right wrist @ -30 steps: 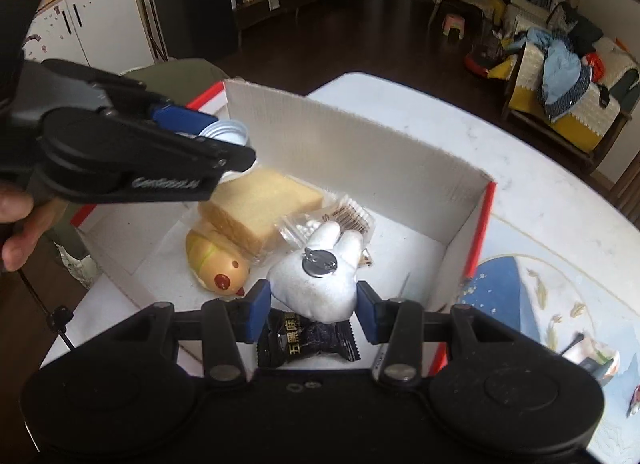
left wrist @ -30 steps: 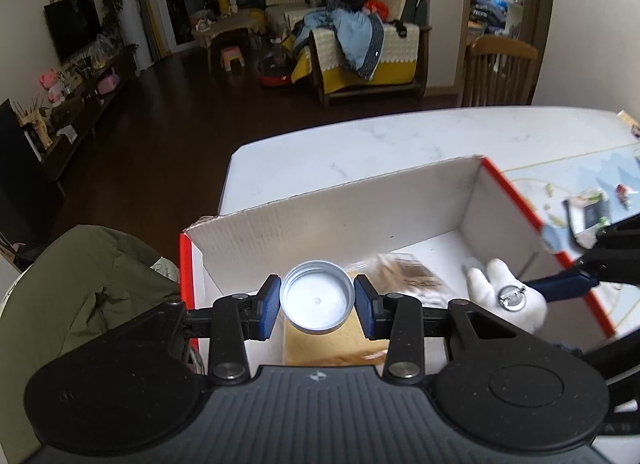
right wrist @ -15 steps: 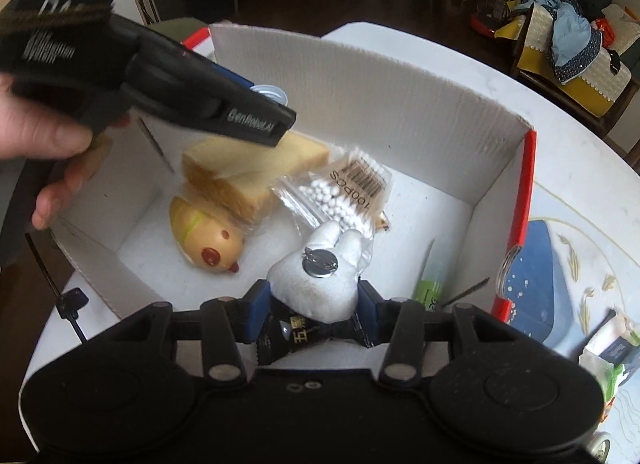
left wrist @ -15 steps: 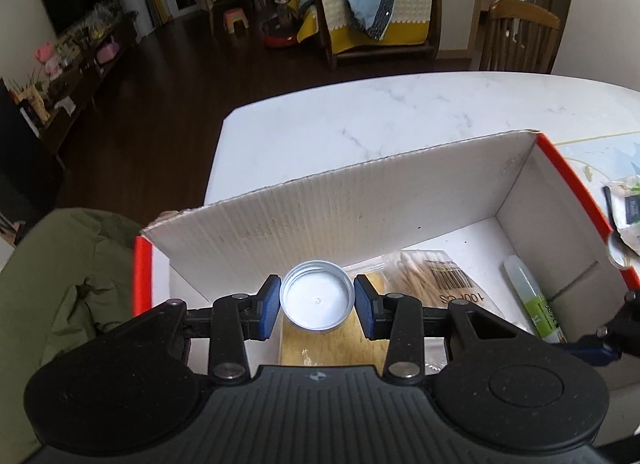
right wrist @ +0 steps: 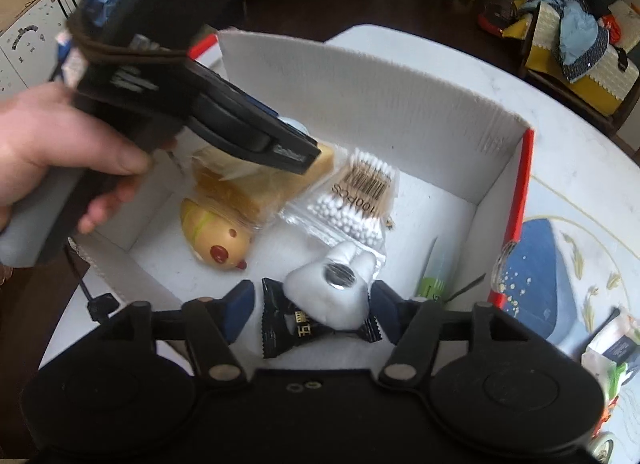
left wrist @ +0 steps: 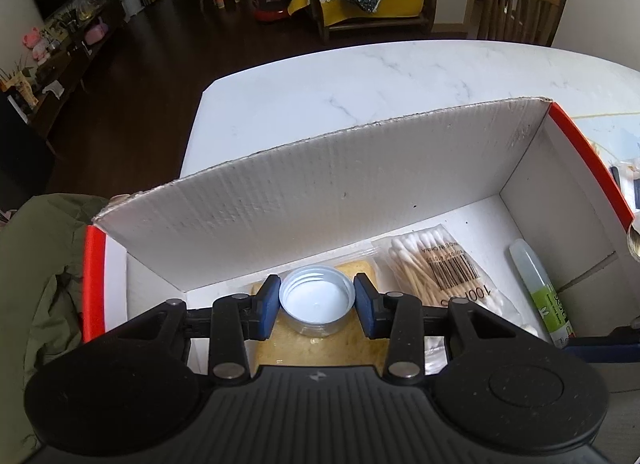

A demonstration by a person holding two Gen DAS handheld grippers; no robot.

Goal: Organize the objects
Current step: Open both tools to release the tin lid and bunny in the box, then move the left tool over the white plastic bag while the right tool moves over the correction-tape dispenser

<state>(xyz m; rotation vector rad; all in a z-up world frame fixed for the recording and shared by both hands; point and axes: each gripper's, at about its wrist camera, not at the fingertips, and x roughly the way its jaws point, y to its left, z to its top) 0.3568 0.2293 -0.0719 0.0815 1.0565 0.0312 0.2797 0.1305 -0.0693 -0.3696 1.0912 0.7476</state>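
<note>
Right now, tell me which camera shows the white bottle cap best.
The left wrist view: the white bottle cap sits centred between the left gripper's jaws, its threaded inside plain. The right wrist view shows only a sliver of it behind that gripper.

Matt corrugated cardboard box (left wrist: 360,184) on a glossy marble table (left wrist: 360,76).

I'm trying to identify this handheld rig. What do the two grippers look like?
Both are matte black plastic. The left gripper and right gripper have blue pads, silver pivot screws and round housings. From the right wrist view, the left shows white lettering and a brown band.
</note>
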